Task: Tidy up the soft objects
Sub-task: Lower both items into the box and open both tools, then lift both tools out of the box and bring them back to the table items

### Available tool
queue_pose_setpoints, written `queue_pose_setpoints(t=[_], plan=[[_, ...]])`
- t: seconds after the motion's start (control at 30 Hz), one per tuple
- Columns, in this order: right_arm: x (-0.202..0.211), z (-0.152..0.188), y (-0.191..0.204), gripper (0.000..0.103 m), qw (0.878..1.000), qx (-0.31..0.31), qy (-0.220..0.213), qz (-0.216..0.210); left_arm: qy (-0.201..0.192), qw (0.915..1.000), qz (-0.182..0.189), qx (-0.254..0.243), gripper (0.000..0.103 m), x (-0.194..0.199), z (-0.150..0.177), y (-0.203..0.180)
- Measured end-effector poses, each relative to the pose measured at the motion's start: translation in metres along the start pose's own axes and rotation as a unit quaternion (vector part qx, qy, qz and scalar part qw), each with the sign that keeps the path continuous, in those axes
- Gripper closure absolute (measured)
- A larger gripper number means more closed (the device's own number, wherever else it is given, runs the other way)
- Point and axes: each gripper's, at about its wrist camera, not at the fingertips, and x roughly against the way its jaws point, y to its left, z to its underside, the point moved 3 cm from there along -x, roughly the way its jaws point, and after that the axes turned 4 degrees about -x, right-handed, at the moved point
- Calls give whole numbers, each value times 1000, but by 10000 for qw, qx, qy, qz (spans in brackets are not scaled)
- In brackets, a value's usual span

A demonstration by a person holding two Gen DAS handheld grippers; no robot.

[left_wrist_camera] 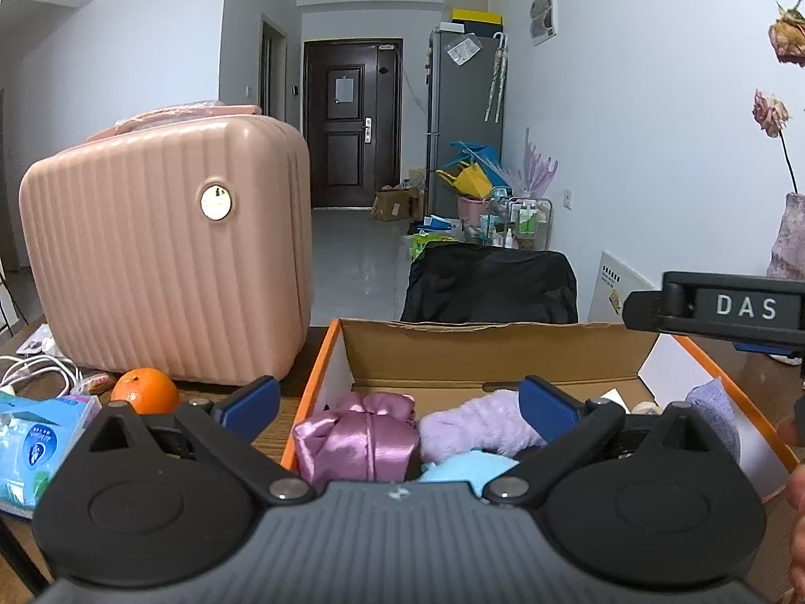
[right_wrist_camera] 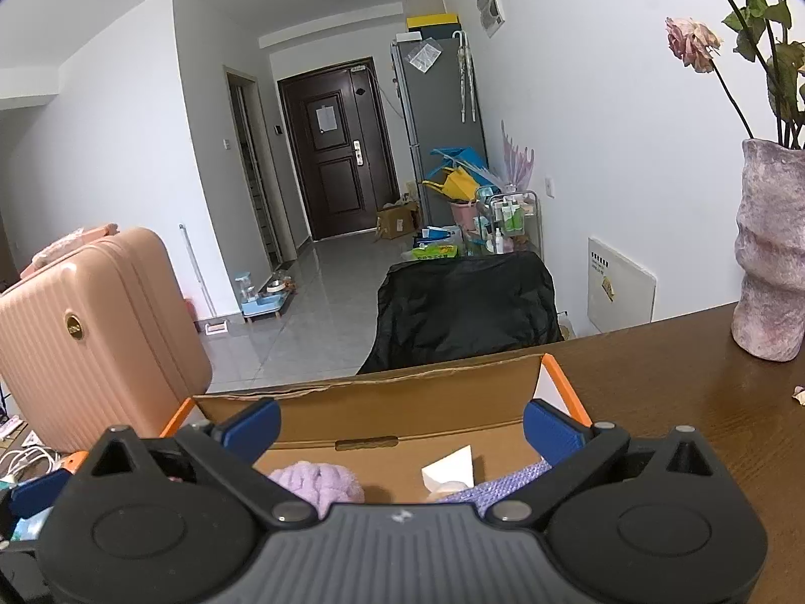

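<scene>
An open cardboard box [left_wrist_camera: 503,347] with orange sides sits on the wooden table. In the left wrist view it holds a shiny pink satin bundle [left_wrist_camera: 357,438], a fluffy lilac piece [left_wrist_camera: 478,425], a light blue soft item [left_wrist_camera: 468,468] and a purple cloth [left_wrist_camera: 714,412] at its right wall. My left gripper [left_wrist_camera: 400,402] is open and empty above the box's near left part. My right gripper [right_wrist_camera: 400,425] is open and empty above the box [right_wrist_camera: 402,402], over the lilac piece [right_wrist_camera: 317,483] and purple cloth [right_wrist_camera: 508,485]. Its body shows at the right in the left wrist view [left_wrist_camera: 714,307].
A pink ribbed case [left_wrist_camera: 171,251] stands left of the box. An orange [left_wrist_camera: 145,390], a blue tissue pack [left_wrist_camera: 40,443] and white cables [left_wrist_camera: 35,370] lie in front of it. A mottled vase [right_wrist_camera: 770,251] with dried roses stands at right. A black-covered chair [right_wrist_camera: 463,312] is behind the table.
</scene>
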Motion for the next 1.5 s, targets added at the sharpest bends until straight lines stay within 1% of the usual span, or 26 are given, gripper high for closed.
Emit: queue_pose_setpoints(t=[0.33, 0.77, 1.0, 1.5], plan=[[17, 0, 5, 0, 9999, 134, -74, -68, 68, 9997, -36, 220, 0, 8, -2, 14], [63, 4, 12, 0, 9983, 447, -324, -194, -51, 9995, -22, 303, 0, 34, 1, 21], [81, 7, 6, 0, 9976, 543, -375, -211, -50, 9995, -19, 314, 0, 48, 7, 21], [121, 31, -10, 0, 9959, 762, -460, -152, -21, 9994, 10, 337, 0, 88, 26, 19]])
